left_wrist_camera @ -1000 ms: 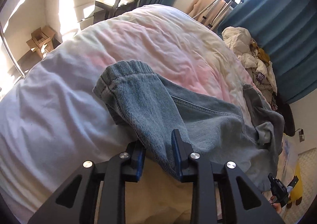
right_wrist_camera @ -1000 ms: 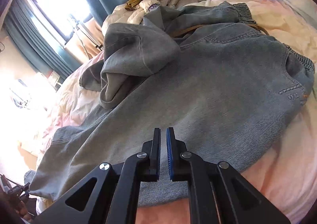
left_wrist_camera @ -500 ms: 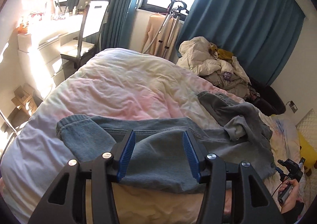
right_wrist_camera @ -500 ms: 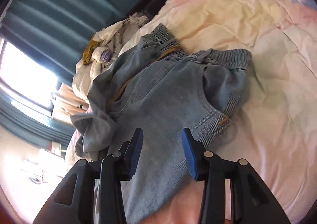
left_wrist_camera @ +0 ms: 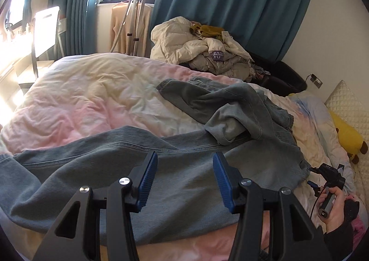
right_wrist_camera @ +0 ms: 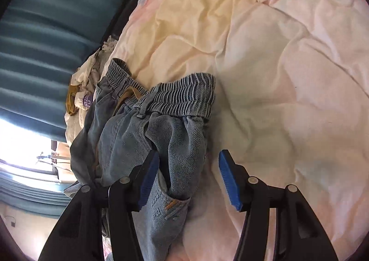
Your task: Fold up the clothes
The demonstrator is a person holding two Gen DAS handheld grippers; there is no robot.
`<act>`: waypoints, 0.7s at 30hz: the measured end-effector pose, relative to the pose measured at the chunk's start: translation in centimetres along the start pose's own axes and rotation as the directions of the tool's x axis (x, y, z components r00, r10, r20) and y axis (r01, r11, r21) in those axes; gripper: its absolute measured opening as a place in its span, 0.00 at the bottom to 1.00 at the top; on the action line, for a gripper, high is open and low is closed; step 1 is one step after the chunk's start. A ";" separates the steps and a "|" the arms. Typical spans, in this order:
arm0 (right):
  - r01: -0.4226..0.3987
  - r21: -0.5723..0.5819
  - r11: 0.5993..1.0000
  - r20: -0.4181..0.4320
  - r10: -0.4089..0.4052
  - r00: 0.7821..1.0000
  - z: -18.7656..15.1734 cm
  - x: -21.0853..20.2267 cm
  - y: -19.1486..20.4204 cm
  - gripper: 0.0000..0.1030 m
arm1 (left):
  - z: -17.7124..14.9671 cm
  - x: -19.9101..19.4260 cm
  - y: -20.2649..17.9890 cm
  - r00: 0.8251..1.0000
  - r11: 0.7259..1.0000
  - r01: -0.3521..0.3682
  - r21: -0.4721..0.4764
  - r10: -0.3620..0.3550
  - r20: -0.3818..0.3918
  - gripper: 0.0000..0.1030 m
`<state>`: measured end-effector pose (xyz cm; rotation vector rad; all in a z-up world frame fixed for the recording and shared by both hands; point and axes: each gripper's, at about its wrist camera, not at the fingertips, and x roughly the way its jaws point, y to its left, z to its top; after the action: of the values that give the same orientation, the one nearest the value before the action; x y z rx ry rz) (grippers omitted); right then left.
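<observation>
Jeans [left_wrist_camera: 175, 182] lie spread across the duvet [left_wrist_camera: 92, 94] under both tongs. The left tongs [left_wrist_camera: 184, 180] hang released above the denim, nothing between the pads. The right tongs [right_wrist_camera: 188, 178] are opening, jaws apart; the waistband [right_wrist_camera: 180, 97] sits bunched just ahead, cloth by the left pad, ungripped. Beyond the jeans: a clothes pile [left_wrist_camera: 203, 53], then curtains [left_wrist_camera: 230, 7].

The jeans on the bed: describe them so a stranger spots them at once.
Start at the bed's pastel pink and cream duvet. Spread along its near edge lie the jeans, faded blue denim with a gathered elastic waistband. The pile of clothes behind the bed is cream and mustard, not denim.
</observation>
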<state>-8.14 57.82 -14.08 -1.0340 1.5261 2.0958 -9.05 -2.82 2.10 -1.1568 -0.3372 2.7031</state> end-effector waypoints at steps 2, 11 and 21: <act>-0.027 0.003 1.000 -0.034 0.028 0.999 0.3 1.4 -0.4 0.53 | -0.4 2.0 -0.6 0.999 1.000 0.027 -0.002 -0.027 -0.027 0.50; -0.184 -0.110 0.977 0.057 0.191 0.980 0.1 2.1 2.0 0.53 | -2.2 7.1 0.3 0.989 0.994 0.101 -0.049 -0.106 -0.104 0.50; 0.038 -0.250 0.968 0.159 0.002 0.987 -0.6 3.3 5.4 0.08 | -2.9 8.9 3.0 0.984 0.985 0.092 -0.146 -0.112 -0.135 0.50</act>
<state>-13.63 54.93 -12.94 -0.9327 1.1937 2.3421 -13.27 -3.07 -6.78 -1.3240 -0.5543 2.5259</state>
